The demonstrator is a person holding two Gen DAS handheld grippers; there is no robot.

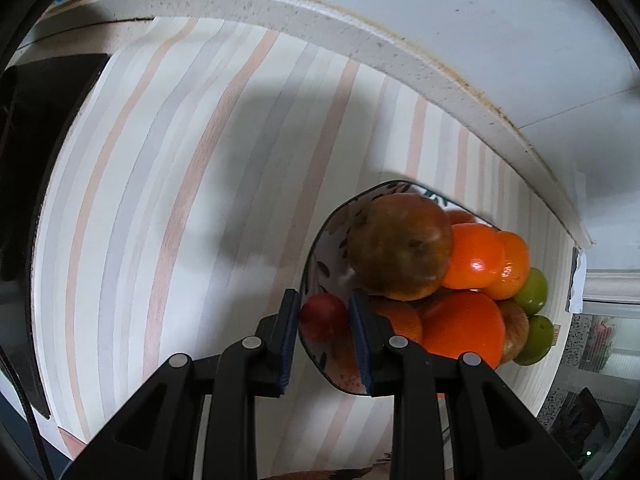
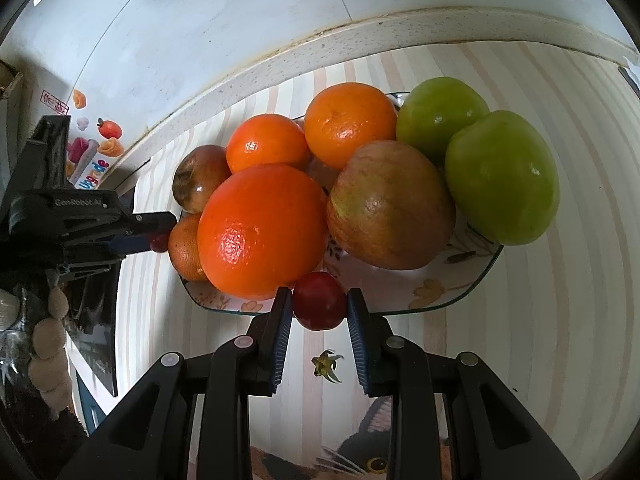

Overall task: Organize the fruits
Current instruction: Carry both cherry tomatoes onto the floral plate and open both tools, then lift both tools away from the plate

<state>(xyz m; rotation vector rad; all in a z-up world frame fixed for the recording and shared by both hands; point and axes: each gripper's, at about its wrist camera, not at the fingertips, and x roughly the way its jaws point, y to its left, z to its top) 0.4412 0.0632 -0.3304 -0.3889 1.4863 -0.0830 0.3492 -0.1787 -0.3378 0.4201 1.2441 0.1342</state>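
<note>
A patterned plate (image 2: 460,292) on the striped table holds several oranges (image 2: 260,232), brownish apples (image 2: 390,208) and two green apples (image 2: 500,180). My right gripper (image 2: 319,300) is shut on a small red fruit (image 2: 319,300) at the plate's near rim. My left gripper (image 1: 324,308) is shut on another small red fruit (image 1: 324,314) at the plate's left rim (image 1: 316,252); it also shows in the right wrist view (image 2: 144,232) with its red fruit (image 2: 159,242). The pile shows in the left wrist view with an apple (image 1: 400,244) on top.
A raised stone ledge (image 1: 360,36) and white wall bound the far side of the table. A dark flat object (image 1: 36,128) lies at the left. A small green leafy stem (image 2: 328,364) lies on the table before the plate. Striped table surface (image 1: 180,180) spreads left of the plate.
</note>
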